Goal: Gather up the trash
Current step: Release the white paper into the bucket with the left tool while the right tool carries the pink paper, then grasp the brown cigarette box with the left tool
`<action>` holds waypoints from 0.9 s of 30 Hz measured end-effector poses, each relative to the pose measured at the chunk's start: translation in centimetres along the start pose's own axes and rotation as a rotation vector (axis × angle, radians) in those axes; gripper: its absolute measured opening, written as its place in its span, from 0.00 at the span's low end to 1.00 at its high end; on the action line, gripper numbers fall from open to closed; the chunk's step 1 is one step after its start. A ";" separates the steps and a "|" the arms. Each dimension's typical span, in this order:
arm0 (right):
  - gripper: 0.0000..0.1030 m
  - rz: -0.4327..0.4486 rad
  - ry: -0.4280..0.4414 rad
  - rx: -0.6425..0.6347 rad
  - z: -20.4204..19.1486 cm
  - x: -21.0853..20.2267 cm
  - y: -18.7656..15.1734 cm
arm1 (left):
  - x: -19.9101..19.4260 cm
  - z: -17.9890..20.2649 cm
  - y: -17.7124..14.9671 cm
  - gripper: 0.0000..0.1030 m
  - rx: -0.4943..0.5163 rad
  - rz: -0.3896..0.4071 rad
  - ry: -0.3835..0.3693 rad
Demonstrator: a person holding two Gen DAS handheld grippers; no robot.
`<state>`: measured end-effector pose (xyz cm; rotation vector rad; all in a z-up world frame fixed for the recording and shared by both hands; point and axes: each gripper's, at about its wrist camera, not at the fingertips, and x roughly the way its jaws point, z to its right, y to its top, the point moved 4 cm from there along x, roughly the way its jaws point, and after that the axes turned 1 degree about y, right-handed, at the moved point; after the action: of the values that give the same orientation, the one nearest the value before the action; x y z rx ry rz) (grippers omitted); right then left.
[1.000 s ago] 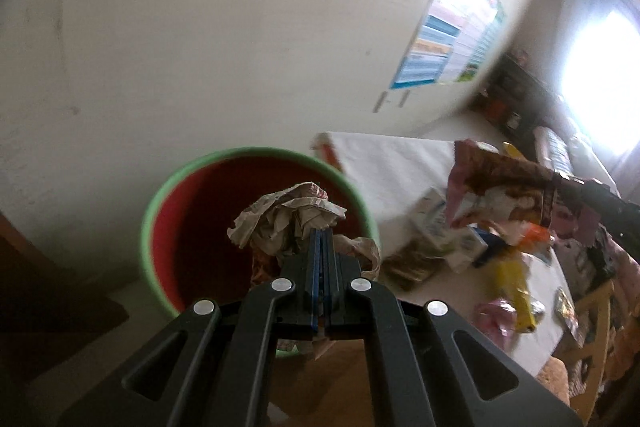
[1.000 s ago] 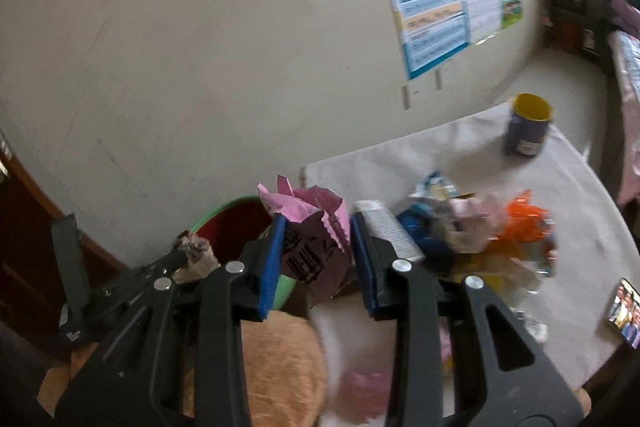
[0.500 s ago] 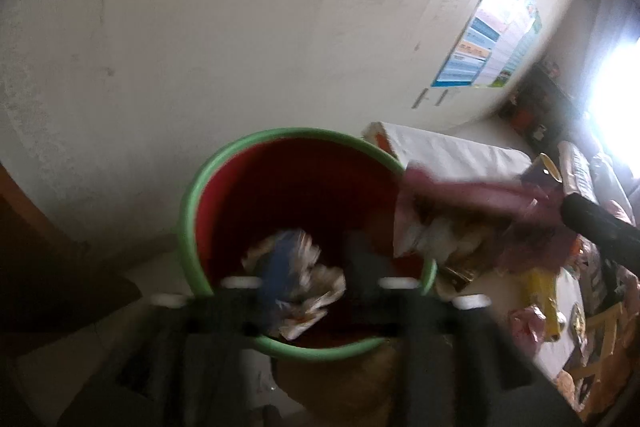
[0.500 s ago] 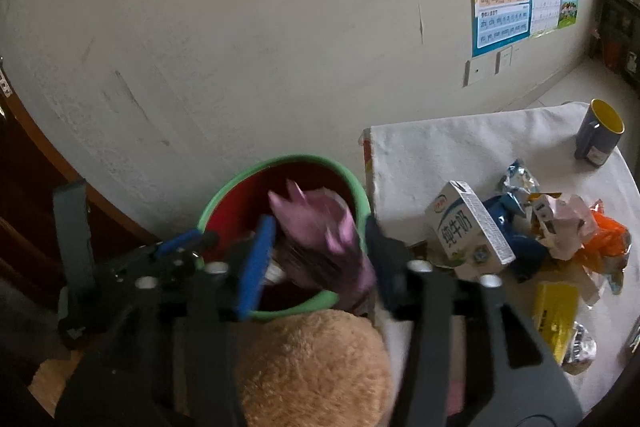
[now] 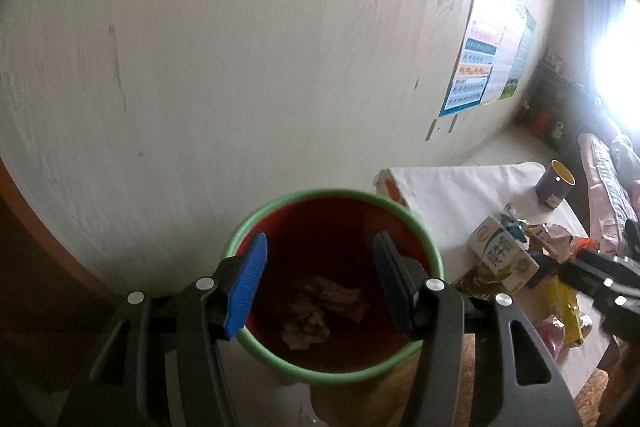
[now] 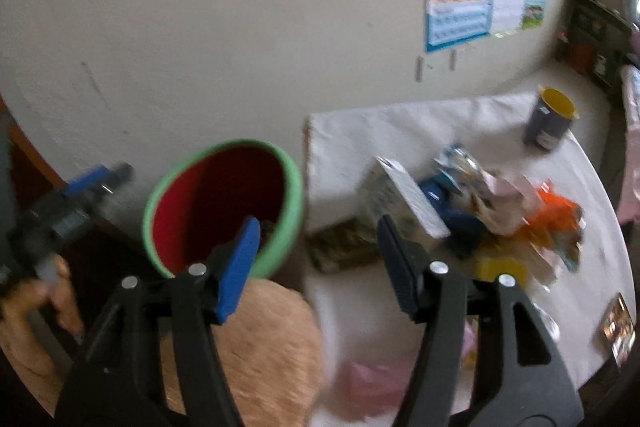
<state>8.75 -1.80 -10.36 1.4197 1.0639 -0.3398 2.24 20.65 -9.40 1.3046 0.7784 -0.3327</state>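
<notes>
both hand-held grippers are empty: the left hand-held gripper [image 5: 320, 281] spread above the bin [image 5: 434, 259], the right hand-held gripper [image 6: 316, 259] opening beside it. remaining trash [image 6: 500, 223] lies on the bench [image 6: 360, 131] right of the bin; the wrappers look light and crinkly, so pinch a raised fold.

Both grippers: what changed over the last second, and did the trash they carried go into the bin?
Both let go. The left gripper dropped its crumpled paper, now lying in the red bin; its jaws stand open and empty. The right gripper released its pink wrapper over the bin, is still opening with nothing between the jaws, and has swung toward the table. The carton, mug and remaining wrappers stayed put.
</notes>
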 end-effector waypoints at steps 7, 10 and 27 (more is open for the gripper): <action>0.58 -0.028 -0.096 0.081 5.7 -0.8 -3.3 | -2.0 1.6 1.1 0.52 0.036 0.048 -0.005; 0.58 -0.030 -0.123 0.129 7.8 -1.3 -4.4 | -2.3 2.5 1.3 0.52 0.047 0.052 -0.017; 0.61 0.034 -0.134 0.295 14.0 -5.5 -8.8 | 5.2 18.7 -3.0 0.52 0.194 -0.306 -0.346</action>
<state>4.65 -18.22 -14.41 1.6498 0.9047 -0.5776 10.07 3.24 -13.96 1.2610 0.6598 -0.8728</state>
